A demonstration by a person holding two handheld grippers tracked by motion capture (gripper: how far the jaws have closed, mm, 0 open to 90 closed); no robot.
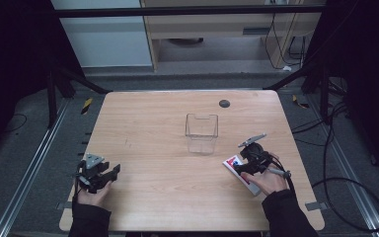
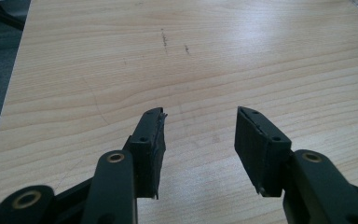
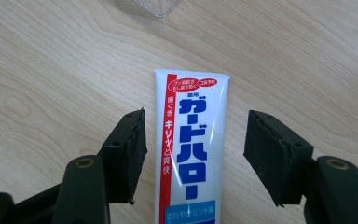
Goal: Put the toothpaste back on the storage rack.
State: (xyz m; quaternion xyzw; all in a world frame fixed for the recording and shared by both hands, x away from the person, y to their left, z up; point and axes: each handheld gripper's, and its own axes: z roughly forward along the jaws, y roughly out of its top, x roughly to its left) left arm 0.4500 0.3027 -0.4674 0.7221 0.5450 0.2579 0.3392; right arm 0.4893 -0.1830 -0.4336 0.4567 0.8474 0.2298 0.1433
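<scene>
Step in hand: we judge it to be the pick-up of the tube, probably to go into the clear bin.
Tube: it lies flat on the table, at lower right of the high view under our right hand; in the right gripper view it runs up the middle of the frame, crimped end toward the top.
Right gripper: jaws apart, one on each side of the tube, with bare wood showing between each pad and the tube; nothing is gripped yet.
Left gripper: jaws apart over bare wood, nothing between them; it sits at lower left of the high view, well apart from the tube.
Bin: upright near the centre of the high view, above and left of the tube; its corner shows at the top edge of the right gripper view.
How we do it well: we keep the tube centred between the pads, lower until the tips are at the table, then close squarely across its width.
Risk: a soft tube may buckle or slip if we pinch off-centre.
</scene>
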